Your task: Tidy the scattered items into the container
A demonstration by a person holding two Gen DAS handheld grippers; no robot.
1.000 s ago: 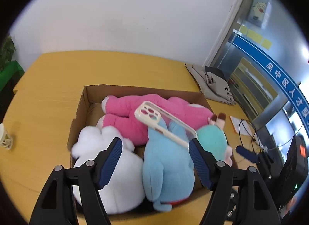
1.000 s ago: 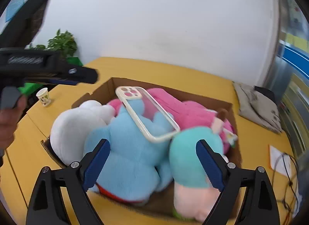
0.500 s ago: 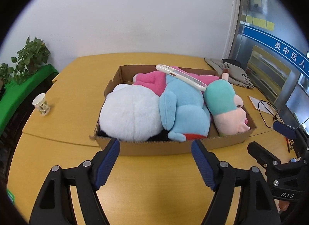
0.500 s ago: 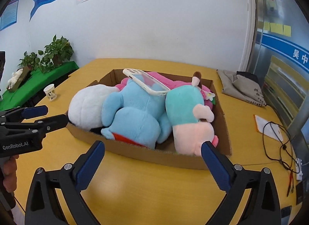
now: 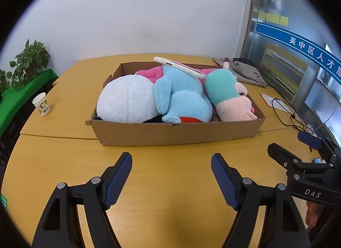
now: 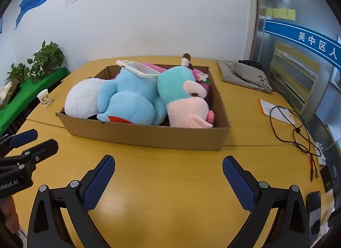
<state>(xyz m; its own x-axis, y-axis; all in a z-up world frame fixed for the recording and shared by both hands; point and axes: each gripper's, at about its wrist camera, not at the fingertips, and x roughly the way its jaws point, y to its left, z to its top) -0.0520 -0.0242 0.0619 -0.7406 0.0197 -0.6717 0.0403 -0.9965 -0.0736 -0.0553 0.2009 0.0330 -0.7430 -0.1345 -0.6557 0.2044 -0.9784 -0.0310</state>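
Both grippers empty, clear of the load: left gripper (image 5: 171,175) jaws apart, nothing between; right gripper (image 6: 168,176) spread wider, jaws just been opening, nothing between. Both over bare yellow table (image 5: 166,184), near side of the cardboard box (image 5: 177,131).

Largest to smallest:
- Box: sits mid-table, packed above the rim.
- White plush (image 5: 127,98): left end, bulging over the near wall.
- Blue plush (image 5: 183,96): middle, wedged between white plush and teal-and-pink plush (image 5: 228,96).
- Pink plush (image 5: 149,72): at the back, mostly hidden.
- Phone case (image 5: 179,67): perched tilted on top of the blue plush, touching only soft surfaces.
- Paper cup (image 5: 41,104): on table, well apart from box, left side.

Looks near done; cup possibly not part of the job, can't tell.

Risks:
- Case sliding off the pile onto the table if box gets bumped or plush springs back; nothing pins it.
- Overfilled box: any push on one plush likely lifts a neighbour over the rim.
- Cup light, upright: tips or crushes under a hard squeeze.
- Cables (image 6: 294,128) at right edge: snag hazard for right side.
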